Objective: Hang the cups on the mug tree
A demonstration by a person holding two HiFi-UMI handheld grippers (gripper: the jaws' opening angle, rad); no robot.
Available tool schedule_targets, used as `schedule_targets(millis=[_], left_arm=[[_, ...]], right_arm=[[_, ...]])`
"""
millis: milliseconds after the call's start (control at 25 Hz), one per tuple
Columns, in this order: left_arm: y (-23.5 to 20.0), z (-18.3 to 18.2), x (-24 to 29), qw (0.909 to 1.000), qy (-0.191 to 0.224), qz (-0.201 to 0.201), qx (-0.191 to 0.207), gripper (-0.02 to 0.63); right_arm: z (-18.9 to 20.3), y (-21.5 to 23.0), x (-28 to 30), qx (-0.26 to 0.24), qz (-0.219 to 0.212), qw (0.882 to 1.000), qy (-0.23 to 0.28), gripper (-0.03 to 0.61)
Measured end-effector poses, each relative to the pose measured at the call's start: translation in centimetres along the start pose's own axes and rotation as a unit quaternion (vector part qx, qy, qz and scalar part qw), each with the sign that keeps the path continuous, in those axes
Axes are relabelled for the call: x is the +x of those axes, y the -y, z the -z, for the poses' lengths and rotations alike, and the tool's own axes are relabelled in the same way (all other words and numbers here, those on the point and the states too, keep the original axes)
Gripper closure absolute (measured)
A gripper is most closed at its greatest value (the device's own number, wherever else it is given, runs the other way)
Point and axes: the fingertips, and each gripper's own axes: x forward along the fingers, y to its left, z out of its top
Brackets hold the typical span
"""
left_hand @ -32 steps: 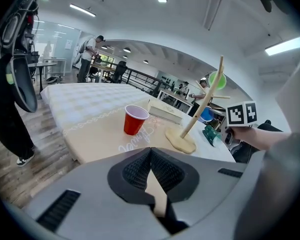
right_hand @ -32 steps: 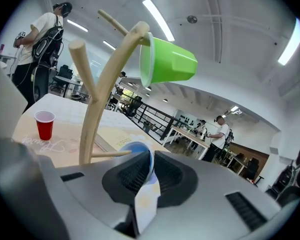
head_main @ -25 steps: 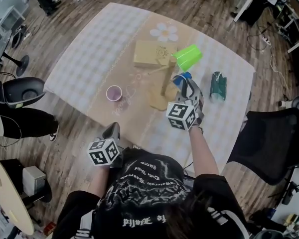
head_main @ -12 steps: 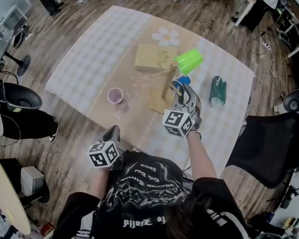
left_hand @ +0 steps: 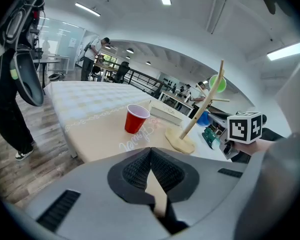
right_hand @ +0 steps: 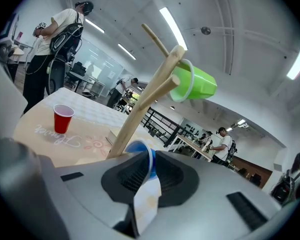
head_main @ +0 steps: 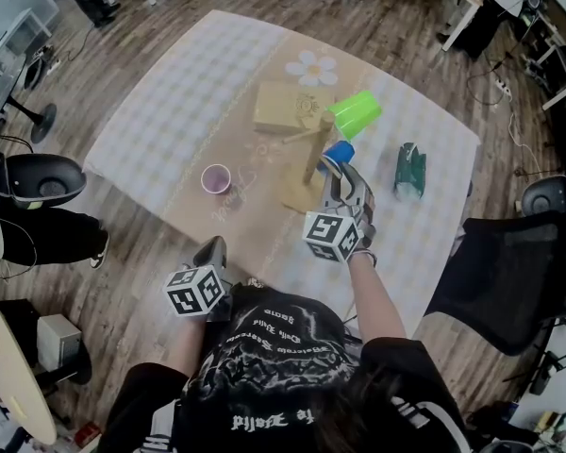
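From overhead, the mug tree (head_main: 311,163) stands near the middle of the table (head_main: 160,111). A green cup (head_main: 356,113) hangs on one of its upper pegs, and a red cup (head_main: 216,177) stands upright well to its left. A flat tan box (head_main: 285,105) sits just behind it, and a dark green item (head_main: 410,170) lies off to its right. What that view cannot settle, the right gripper view does. The rim of the blue cup (right_hand: 135,146) stands in the gap between the jaws of the right gripper (right_hand: 150,153), close against the tree's stem. Those jaws have just been easing apart, and the gap now looks wider than the thin cup wall. The left gripper (left_hand: 150,151) hangs at the table's near edge, well short of the tree, with its jaws pressed together on nothing. Its own view catches the tree side-on, with the red cup to the tree's left.
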Motion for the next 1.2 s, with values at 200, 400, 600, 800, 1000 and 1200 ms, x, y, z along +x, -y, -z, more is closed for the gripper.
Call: schedule_targets(millis=[200, 400, 600, 800, 1000, 1200], left_arm=[[0.0, 0.1, -0.1, 1.0000, 0.001, -0.001, -0.003, 0.597], [0.2, 0.1, -0.1, 1.0000, 0.001, 0.003, 0.002, 0.597], [0.1, 0.1, -0.1, 1.0000, -0.001, 0.002, 0.000, 0.597], [0.1, 0.1, 0.1, 1.0000, -0.002, 0.000, 0.001, 0.597], [0.0, 0.1, 0.1, 1.0000, -0.002, -0.003, 0.000, 0.597], [0.0, 0.1, 0.1, 1.0000, -0.003, -0.005, 0.001, 0.597]], right_arm=[[0.1, -0.6, -0.4, 0.006, -0.007, 1.000, -0.001, 0.526], [0.6, -1.0, -0.7, 0.006, -0.007, 1.000, -0.005, 0.523], [1.2, -1.3, -0.7, 0.005, -0.007, 1.000, -0.013, 0.525], [1.9, -1.7, -0.5, 0.005, -0.009, 1.000, -0.021, 0.525], [2.6, -1.9, -0.3, -0.025, -0.008, 0.999, -0.026, 0.525], [3.2, -2.3, -0.2, -0.041, -0.014, 0.999, -0.025, 0.520]])
